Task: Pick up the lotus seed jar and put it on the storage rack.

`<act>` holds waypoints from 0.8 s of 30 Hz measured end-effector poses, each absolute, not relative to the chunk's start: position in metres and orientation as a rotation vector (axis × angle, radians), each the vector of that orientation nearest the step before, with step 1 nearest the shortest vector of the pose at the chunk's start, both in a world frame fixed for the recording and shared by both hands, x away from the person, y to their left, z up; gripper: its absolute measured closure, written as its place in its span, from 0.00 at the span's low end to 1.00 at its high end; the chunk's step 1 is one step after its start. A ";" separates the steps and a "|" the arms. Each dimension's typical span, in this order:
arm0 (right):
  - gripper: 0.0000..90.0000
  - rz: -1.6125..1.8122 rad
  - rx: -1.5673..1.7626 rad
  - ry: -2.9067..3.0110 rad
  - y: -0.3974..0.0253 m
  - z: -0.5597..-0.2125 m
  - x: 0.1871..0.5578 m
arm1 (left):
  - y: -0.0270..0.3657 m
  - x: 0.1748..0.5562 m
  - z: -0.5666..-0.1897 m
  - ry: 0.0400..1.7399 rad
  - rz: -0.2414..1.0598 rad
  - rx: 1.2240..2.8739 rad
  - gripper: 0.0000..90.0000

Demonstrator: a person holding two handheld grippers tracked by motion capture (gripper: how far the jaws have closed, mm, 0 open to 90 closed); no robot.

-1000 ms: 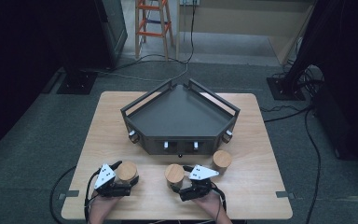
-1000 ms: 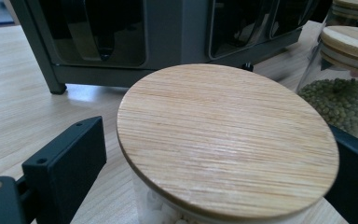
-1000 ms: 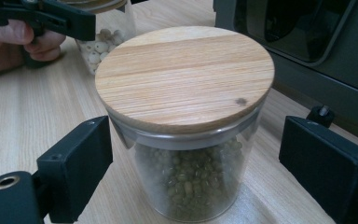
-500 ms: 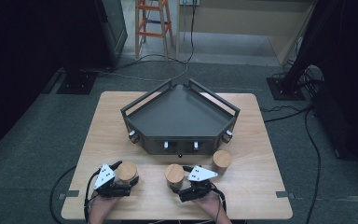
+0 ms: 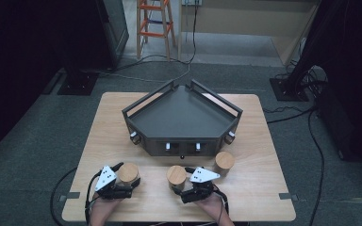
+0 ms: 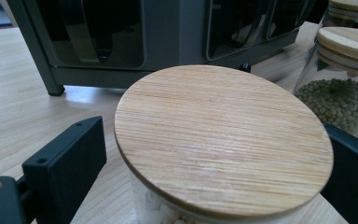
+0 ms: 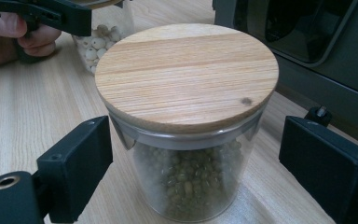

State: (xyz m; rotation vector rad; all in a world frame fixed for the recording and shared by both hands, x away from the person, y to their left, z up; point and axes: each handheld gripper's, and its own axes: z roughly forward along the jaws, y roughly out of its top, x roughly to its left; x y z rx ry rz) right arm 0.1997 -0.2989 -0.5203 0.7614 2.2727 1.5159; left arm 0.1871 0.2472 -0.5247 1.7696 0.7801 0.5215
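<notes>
Wooden-lidded jars unmoved since before, left hand-held gripper [image 5: 122,181] and right hand-held gripper [image 5: 185,186] both released, straddling them

Overhead light falls evenly on my table [image 5: 122,136], while the room around it sinks into near black. The high view is soft and grainy. In my left gripper view the wooden lid [image 6: 223,140] shows a pale sheen, and the rack [image 6: 168,37] behind blurs.
</notes>
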 end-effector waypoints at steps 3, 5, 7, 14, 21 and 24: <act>0.10 1.515 0.762 2.272 -0.299 -0.520 0.200 | 0.247 0.187 -0.525 0.781 0.522 1.769 0.04; 0.11 1.514 0.763 2.273 -0.299 -0.520 0.200 | 0.247 0.187 -0.525 0.781 0.523 1.769 0.04; 0.11 1.516 0.763 2.274 -0.299 -0.520 0.200 | 0.246 0.187 -0.524 0.783 0.527 1.772 0.04; 0.10 1.521 0.755 2.275 -0.300 -0.521 0.200 | 0.245 0.186 -0.524 0.775 0.533 1.781 0.05; 0.10 1.519 0.755 2.275 -0.299 -0.520 0.200 | 0.243 0.186 -0.523 0.762 0.542 1.795 0.07; 0.10 1.518 0.753 2.276 -0.299 -0.520 0.200 | 0.244 0.186 -0.524 0.768 0.538 1.785 0.07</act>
